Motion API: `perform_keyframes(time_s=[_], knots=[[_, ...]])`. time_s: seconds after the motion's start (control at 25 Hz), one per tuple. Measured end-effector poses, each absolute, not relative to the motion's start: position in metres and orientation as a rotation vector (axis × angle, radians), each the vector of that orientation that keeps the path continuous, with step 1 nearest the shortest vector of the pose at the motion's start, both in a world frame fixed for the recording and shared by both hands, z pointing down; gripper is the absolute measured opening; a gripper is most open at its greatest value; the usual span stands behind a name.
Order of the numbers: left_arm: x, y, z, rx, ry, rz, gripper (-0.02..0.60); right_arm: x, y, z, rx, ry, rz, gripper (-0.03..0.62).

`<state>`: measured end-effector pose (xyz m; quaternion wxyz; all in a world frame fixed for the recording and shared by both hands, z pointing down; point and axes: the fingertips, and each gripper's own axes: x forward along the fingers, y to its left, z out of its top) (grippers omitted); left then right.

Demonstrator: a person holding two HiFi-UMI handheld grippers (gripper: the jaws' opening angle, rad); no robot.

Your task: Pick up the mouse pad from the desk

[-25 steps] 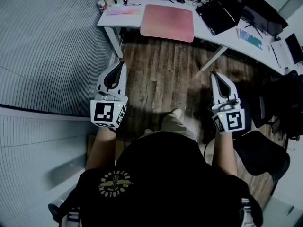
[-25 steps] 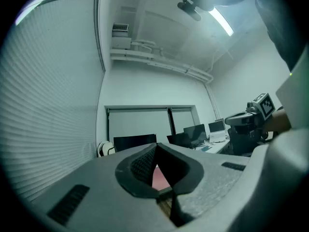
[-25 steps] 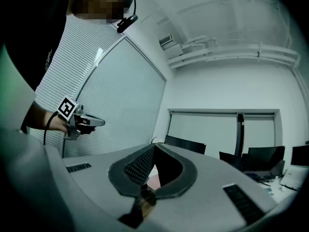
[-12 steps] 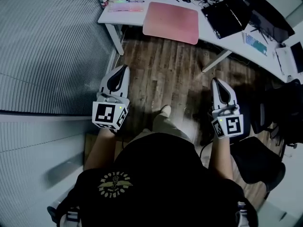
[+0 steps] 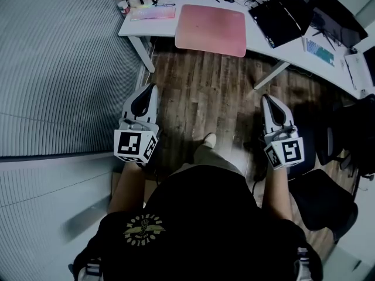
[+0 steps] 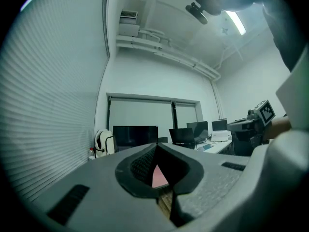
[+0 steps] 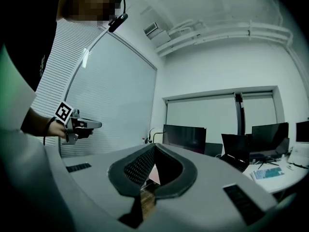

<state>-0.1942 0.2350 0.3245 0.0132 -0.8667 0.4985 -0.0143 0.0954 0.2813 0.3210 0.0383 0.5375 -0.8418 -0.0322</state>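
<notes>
The pink mouse pad lies flat on the white desk at the top of the head view, its near edge hanging slightly over the desk front. My left gripper and right gripper are held level over the wooden floor, well short of the desk, both shut with nothing in them. Through the closed jaws of the left gripper view a sliver of the pink mouse pad shows. In the right gripper view a pale strip of the mouse pad shows the same way.
On the desk stand a lit keyboard, an open black laptop, a second keyboard and monitors. A slatted blind wall runs along the left. A black office chair stands at my right, behind the right gripper.
Both grippers have moved a little lower in the head view as the person steps forward; the desk and mouse pad have shifted slightly. The jaws stay shut.
</notes>
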Motion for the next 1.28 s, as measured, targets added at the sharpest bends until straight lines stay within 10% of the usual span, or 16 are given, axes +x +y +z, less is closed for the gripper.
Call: perform_keyframes(time_s=[1.28], knots=[[-0.159,0.113,0.342,-2.728,1.623,-0.036,0.006,0.117,0.138,0.34,1.492,-2.697,-0.016,0.002]])
